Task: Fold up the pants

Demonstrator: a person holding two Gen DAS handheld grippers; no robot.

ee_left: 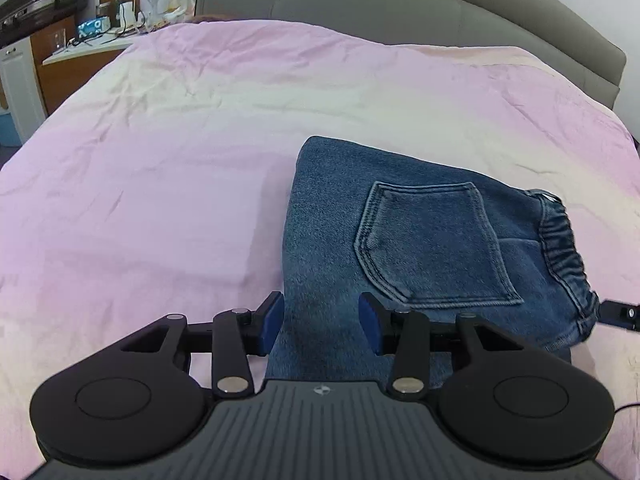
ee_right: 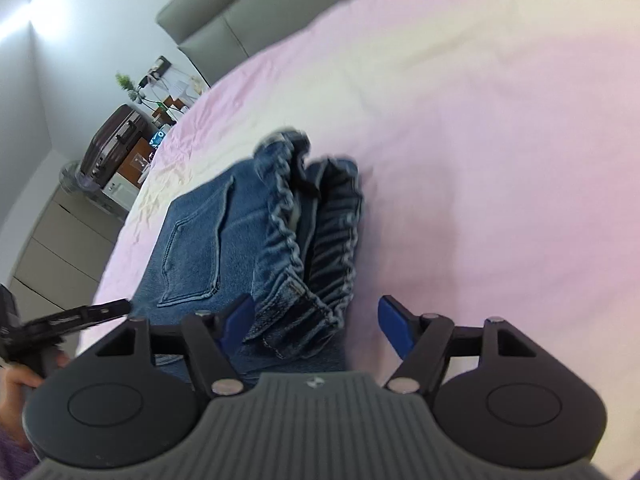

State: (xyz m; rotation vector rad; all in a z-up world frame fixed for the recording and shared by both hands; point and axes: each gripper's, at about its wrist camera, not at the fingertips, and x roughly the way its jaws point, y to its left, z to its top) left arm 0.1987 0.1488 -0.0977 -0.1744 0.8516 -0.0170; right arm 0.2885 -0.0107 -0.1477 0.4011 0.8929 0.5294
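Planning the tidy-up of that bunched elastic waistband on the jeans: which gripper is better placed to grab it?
Probably the right gripper: it is open with the waistband lying between its fingers. The left gripper, also open, sits over the plain denim of the jeans, away from the waistband.

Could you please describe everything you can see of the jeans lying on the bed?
The jeans are blue denim, folded into a compact stack lying flat on the pink sheet. A stitched back pocket faces up, and the gathered elastic waistband sits doubled at one end. The left claw is open over the near edge; the right claw is open around the waistband corner. Neither is closed on the fabric.
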